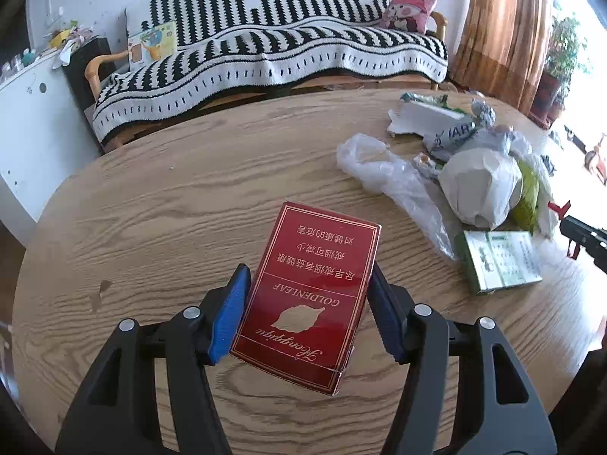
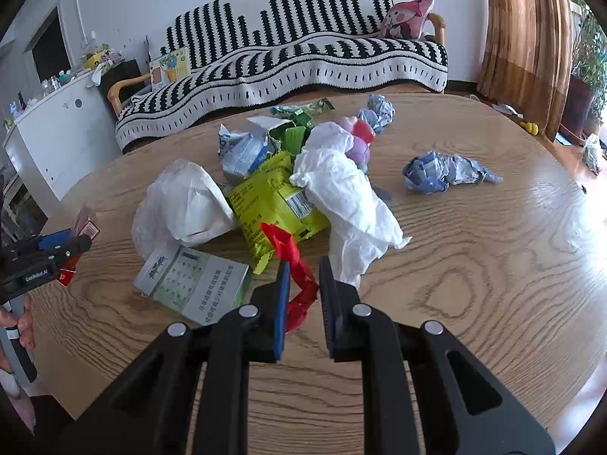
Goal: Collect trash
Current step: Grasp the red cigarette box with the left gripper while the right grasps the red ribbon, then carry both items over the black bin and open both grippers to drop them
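My left gripper (image 1: 307,284) is shut on a red cigarette pack (image 1: 311,292) and holds it above the wooden table (image 1: 151,227). My right gripper (image 2: 303,276) is shut on a red crumpled wrapper (image 2: 296,273), just in front of the trash pile. The pile holds a white tissue (image 2: 349,197), a yellow-green packet (image 2: 265,201), a white plastic bag (image 2: 182,204) and a green-white box (image 2: 193,284). A blue crumpled paper (image 2: 440,170) lies apart to the right. In the left wrist view the pile (image 1: 481,185) lies at the right, with a clear plastic bag (image 1: 383,170).
A sofa with a black-and-white striped cover (image 2: 303,49) stands behind the table. A white cabinet (image 2: 57,140) is at the left, and a brown curtain (image 2: 523,38) and a plant are at the right. The left gripper shows at the left edge of the right wrist view (image 2: 45,254).
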Demonstrator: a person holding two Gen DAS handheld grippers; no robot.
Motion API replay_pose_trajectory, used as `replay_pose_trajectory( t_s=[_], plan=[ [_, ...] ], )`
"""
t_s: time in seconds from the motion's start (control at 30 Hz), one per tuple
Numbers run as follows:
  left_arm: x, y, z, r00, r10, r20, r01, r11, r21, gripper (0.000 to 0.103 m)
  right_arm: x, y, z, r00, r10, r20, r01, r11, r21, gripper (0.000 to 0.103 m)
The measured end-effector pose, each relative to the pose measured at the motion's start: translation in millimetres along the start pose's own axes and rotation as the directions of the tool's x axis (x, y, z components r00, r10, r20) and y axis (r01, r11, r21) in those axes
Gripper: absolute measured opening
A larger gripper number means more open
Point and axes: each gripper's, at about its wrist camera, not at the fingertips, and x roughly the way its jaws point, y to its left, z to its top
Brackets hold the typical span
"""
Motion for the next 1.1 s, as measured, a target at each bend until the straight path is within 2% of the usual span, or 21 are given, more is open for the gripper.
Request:
replay_pose_trajectory(
  t_s=[0.47,0.6,0.67,0.73,0.83,0.9,0.97,1.0,1.07,1.1],
  plan=[
    [13,-10,1,0.999,0.002,-0.042,0.000,0.999,0.039,0.060,8,-4,2,1.000,0.006,-0.021,-0.006,1.000,0.015,0.016],
    [-10,-17,11,1.000,-0.008,0.030,0.007,1.000,0.014,0.060,4,-10,5,0.999,0.046,0.008,-0.046,0.997,0.053,0.016],
    [-39,-28,16,0.994,-0.050,0.094,0.053,0.998,-0.029,0.060,-10,-16,6,0.996,0.080,0.046,-0.083,0.993,0.086,0.016],
    [-61,-45,15,0.986,-0.112,0.123,0.118,0.992,-0.038,0.060,-36,-28,6,0.989,0.110,0.096,-0.122,0.984,0.131,0.016],
    [-95,-99,16,0.965,-0.222,0.140,0.220,0.975,0.028,0.060,-87,-55,-3,0.980,0.106,0.166,-0.134,0.977,0.164,0.016],
    [-115,-144,18,0.946,-0.294,0.135,0.282,0.954,0.102,0.060,-124,-86,-13,0.977,0.083,0.198,-0.123,0.972,0.202,0.016],
    [-133,-204,15,0.915,-0.391,0.099,0.366,0.909,0.198,0.060,-161,-123,-27,0.974,0.045,0.223,-0.101,0.964,0.245,0.016],
    [-139,-232,11,0.901,-0.428,0.073,0.401,0.885,0.238,0.060,-172,-136,-35,0.973,0.031,0.228,-0.091,0.962,0.259,0.016],
    [-142,-301,-5,0.867,-0.498,-0.015,0.476,0.818,0.324,0.060,-204,-180,-58,0.974,-0.022,0.227,-0.049,0.951,0.304,0.016],
    [-137,-339,-19,0.851,-0.519,-0.081,0.511,0.784,0.352,0.060,-213,-198,-69,0.975,-0.044,0.217,-0.030,0.945,0.325,0.016]
  ],
)
